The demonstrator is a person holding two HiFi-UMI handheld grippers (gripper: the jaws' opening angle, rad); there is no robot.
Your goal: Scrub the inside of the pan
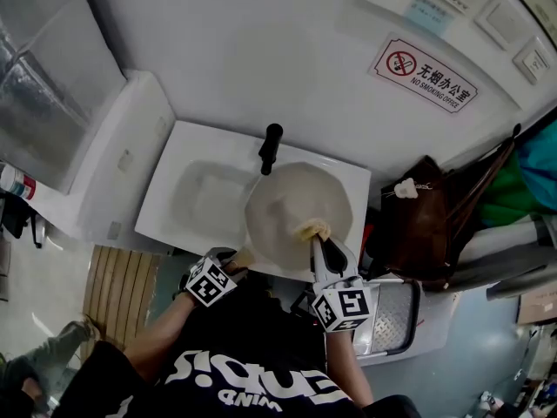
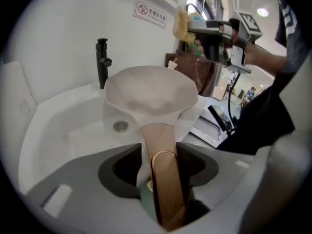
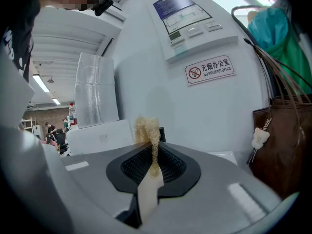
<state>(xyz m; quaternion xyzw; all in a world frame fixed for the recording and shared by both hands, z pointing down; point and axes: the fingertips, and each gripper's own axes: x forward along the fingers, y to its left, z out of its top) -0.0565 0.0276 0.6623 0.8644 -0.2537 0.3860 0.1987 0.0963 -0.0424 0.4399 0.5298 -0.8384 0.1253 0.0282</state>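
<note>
While the pan [image 1: 296, 212] fills the right half of the sink [image 1: 165, 190], leaving the left free, the left gripper [image 1: 237, 256] straddles its handle [image 2: 163, 179], a sliver of gap showing only in that gripper's view, and the right gripper [image 1: 318, 240] pinches a sponge [image 1: 312, 229] above.

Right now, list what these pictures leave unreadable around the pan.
Underside of the pan: every view, hidden by its own bowl.
Right half of the sink: head view, covered by the pan.
Print on the wall panel: right gripper view, too small.
</note>
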